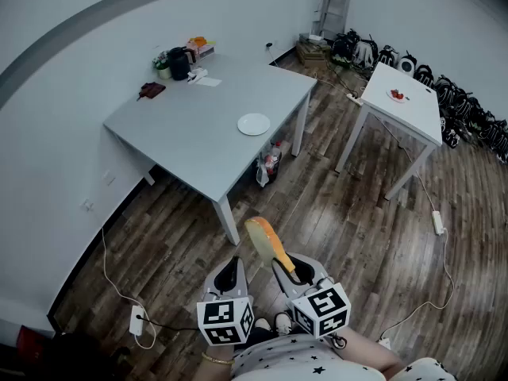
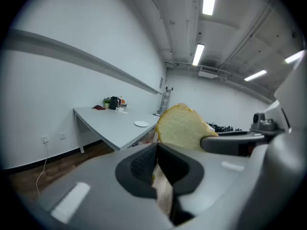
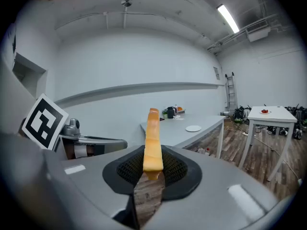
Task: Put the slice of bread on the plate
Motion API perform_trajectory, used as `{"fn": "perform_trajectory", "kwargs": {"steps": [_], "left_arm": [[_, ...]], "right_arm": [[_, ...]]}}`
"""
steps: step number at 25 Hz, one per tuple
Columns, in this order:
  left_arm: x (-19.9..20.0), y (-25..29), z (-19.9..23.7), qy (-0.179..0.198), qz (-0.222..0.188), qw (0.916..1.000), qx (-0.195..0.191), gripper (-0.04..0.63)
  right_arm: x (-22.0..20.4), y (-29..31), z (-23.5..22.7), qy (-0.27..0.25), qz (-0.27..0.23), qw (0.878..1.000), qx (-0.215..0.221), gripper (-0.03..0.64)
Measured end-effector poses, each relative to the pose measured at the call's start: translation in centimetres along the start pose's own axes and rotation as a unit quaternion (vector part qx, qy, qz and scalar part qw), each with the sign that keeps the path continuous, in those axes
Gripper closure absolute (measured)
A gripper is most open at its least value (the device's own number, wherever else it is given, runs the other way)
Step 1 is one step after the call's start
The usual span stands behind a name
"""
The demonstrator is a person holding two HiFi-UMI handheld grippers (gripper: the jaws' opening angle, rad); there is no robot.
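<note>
A slice of bread [image 1: 266,240] stands on edge, its crust toward me, with my right gripper [image 1: 286,270] shut on its lower part. In the right gripper view the bread [image 3: 153,140] rises between the pads of that gripper [image 3: 153,164]. My left gripper [image 1: 232,272] is just left of it, shut and holding nothing. Past the left gripper [image 2: 157,159], the left gripper view shows the bread's broad face [image 2: 180,127]. The white plate [image 1: 253,124] lies near the right edge of the grey table [image 1: 198,133], well ahead of both grippers. It also shows as plate [image 2: 141,124] and plate [image 3: 193,128].
A dark kettle and small items [image 1: 178,62] crowd the grey table's far corner. A bag [image 1: 270,161] sits under its right side. A white table [image 1: 405,105] with a red item stands to the right, with bags [image 1: 468,113] along the wall. Cables and a power strip [image 1: 137,320] lie on the wood floor.
</note>
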State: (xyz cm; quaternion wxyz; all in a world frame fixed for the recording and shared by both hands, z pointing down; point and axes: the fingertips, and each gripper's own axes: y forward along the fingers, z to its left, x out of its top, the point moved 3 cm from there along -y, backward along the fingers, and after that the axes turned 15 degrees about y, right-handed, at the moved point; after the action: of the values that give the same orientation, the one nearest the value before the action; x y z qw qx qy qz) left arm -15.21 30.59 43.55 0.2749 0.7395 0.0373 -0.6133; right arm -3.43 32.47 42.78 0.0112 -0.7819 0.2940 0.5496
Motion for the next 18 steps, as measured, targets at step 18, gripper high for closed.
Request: {"fn": "perform_trajectory", "kwargs": {"steps": [18], "left_arm": [[0.7, 7.6, 2.4, 0.006, 0.007, 0.9992, -0.039, 0.588]], "right_arm": [[1.6, 5.9, -3.6, 0.02, 0.004, 0.999, -0.025, 0.532]]}}
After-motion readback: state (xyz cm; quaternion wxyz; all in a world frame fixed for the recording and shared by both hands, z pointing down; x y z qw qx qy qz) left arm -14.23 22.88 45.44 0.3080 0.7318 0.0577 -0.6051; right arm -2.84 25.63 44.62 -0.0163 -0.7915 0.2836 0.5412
